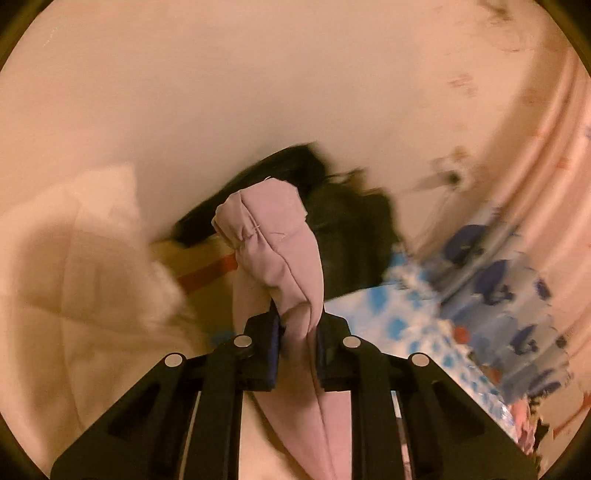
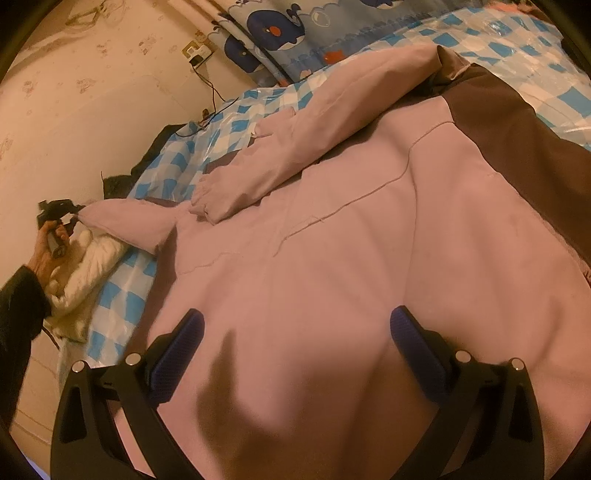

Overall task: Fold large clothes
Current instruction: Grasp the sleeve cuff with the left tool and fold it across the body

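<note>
Grippers: two, both black-framed with blue ribbed pads.
Left gripper (image 1: 297, 332): pressed together on a bunched pink sleeve cuff (image 1: 273, 236); in the right wrist view, small at 9 o'clock (image 2: 75, 218), gripping the same sleeve tip, lifted clear of the bed.
Right gripper (image 2: 297, 347): spread wide, hovering over the pink panel at 6 o'clock, nothing between the pads (image 2: 184, 350).
Hand (image 2: 46, 251): one seen, at 9 o'clock in the right wrist view, dark sleeve behind it, wrapped round the left gripper's handle.
Garments: one large pink jacket (image 2: 332, 266); one white puffy item (image 2: 88, 258) at 8 o'clock; one dark heap (image 1: 347, 218) at the wall, blurred.
Jacket, place: spread across the bed, filling the centre and the 3 to 6 o'clock part of the right wrist view.
Jacket, look: dusty pink with dark brown panels at 2 o'clock and along the left edge; one sleeve folded over the body, running from 12 toward 9 o'clock; the other sleeve stretched out to 9 o'clock.
Jacket, material: smooth woven cloth, thin raised seams, soft shallow creases.
Bed cover (image 2: 173, 158): one, glossy plastic sheet, blue and white checks.
Whale-print cloth (image 2: 280, 33): one, at 12 o'clock, blue with cartoon whales.
Wall (image 2: 92, 110): pale, faintly patterned; one socket (image 2: 197, 53) with a dark cable at 11 o'clock.
</note>
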Demonstrator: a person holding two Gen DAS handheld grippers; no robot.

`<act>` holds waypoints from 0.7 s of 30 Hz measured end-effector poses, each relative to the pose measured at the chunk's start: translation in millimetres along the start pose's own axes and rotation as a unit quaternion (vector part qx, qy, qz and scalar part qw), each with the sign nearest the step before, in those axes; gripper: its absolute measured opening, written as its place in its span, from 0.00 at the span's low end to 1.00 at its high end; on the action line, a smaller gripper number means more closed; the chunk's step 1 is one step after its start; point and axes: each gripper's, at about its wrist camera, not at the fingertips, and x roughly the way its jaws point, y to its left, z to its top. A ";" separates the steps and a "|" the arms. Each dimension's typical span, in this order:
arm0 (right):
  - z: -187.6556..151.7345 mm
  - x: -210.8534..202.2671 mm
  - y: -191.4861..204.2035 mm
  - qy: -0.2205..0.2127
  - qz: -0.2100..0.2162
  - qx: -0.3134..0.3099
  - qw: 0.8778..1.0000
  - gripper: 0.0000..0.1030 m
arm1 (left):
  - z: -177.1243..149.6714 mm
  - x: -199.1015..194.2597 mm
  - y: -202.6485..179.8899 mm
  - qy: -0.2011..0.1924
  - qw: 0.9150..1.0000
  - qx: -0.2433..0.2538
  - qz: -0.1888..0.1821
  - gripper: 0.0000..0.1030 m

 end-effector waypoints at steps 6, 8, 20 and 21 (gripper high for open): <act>38.1 -14.8 11.7 -0.001 0.031 -0.007 0.999 0.94 | -8.8 -67.9 -95.7 -0.013 0.994 0.048 -0.093 0.12; 58.6 -19.1 15.8 -0.014 0.025 -0.036 0.999 0.94 | -17.7 -84.2 -132.9 -0.012 0.990 0.063 -0.122 0.12; 117.1 -75.3 -76.5 -0.115 0.028 0.092 0.989 0.94 | -215.2 -121.4 -370.6 0.102 0.932 0.215 -0.274 0.11; 119.3 -79.6 -83.5 -0.121 0.035 0.106 0.986 0.94 | -246.7 -115.1 -386.1 0.123 0.924 0.231 -0.280 0.11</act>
